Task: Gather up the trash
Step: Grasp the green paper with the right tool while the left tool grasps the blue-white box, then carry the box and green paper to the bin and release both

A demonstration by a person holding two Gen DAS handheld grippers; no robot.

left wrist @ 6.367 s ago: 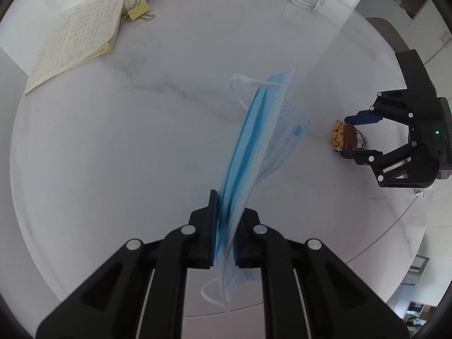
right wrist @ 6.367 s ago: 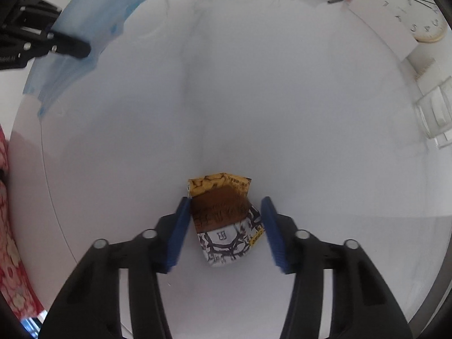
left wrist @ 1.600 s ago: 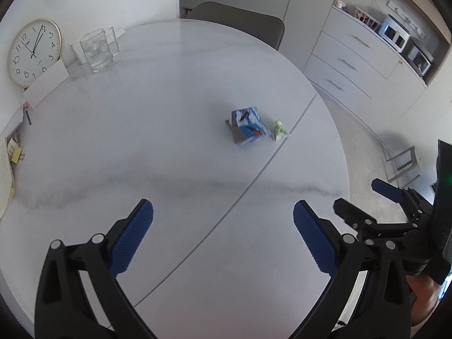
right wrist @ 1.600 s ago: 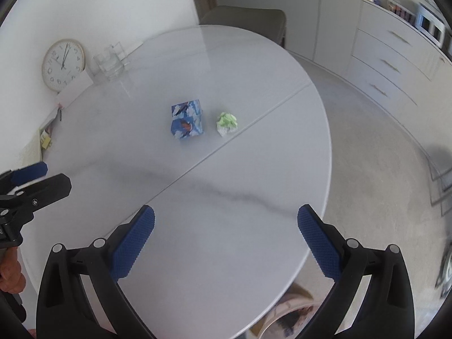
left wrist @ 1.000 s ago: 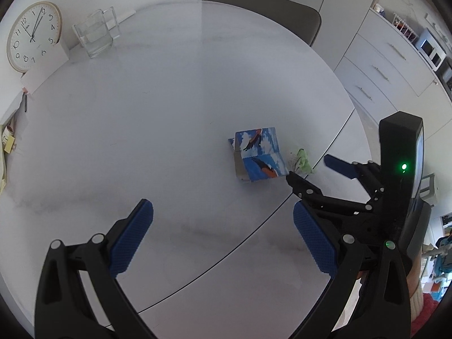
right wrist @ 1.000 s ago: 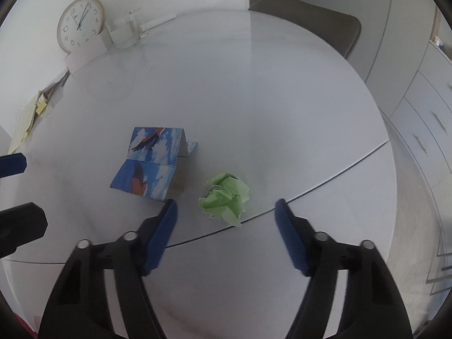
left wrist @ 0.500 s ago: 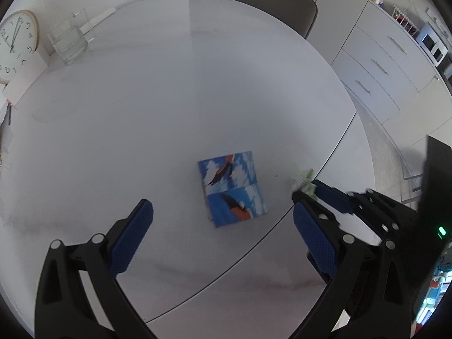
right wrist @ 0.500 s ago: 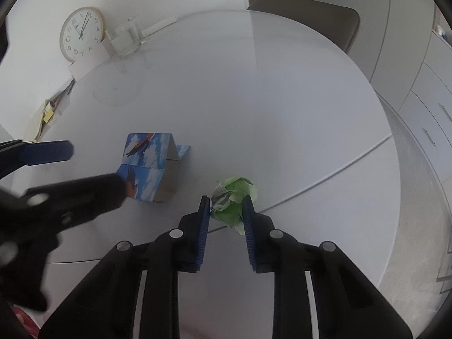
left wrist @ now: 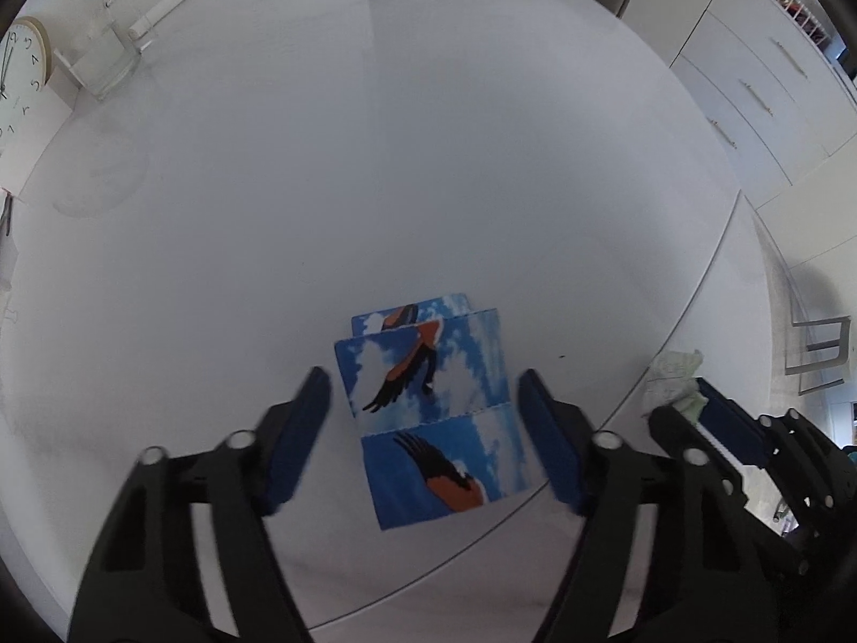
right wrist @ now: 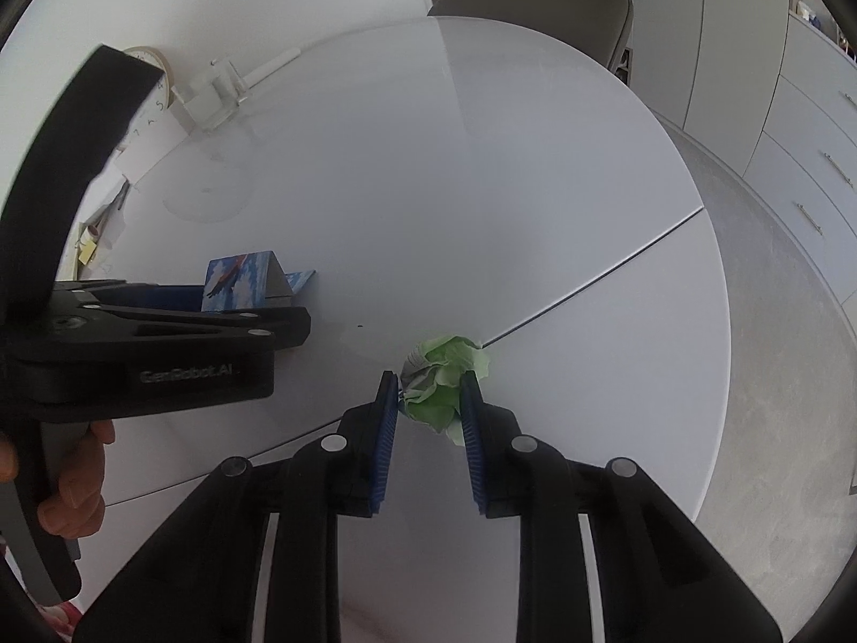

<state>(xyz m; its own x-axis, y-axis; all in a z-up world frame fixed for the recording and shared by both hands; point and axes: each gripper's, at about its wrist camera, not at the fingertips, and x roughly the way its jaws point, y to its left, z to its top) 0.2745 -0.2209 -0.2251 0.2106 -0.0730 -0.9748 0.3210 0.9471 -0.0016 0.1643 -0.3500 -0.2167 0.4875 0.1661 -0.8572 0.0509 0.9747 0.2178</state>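
A folded blue card with orange-and-black birds (left wrist: 428, 407) stands like a tent on the round white table (left wrist: 375, 161). My left gripper (left wrist: 423, 423) is open with one finger on each side of the card, not touching it. The card also shows in the right wrist view (right wrist: 241, 278), partly behind the left gripper (right wrist: 289, 321). My right gripper (right wrist: 428, 391) is shut on a crumpled green paper ball (right wrist: 444, 380) resting on the table by the seam. In the left wrist view the ball (left wrist: 675, 375) and the right gripper (left wrist: 691, 407) sit at the right.
A wall clock (left wrist: 21, 69) and a clear glass holder (left wrist: 102, 64) stand at the table's far left edge. A grey chair (right wrist: 535, 16) is behind the table. White drawers (left wrist: 760, 96) line the right wall. A seam (right wrist: 589, 289) crosses the tabletop.
My left gripper has come down around the blue card and its fingers have narrowed. My right gripper stays shut on the green ball.
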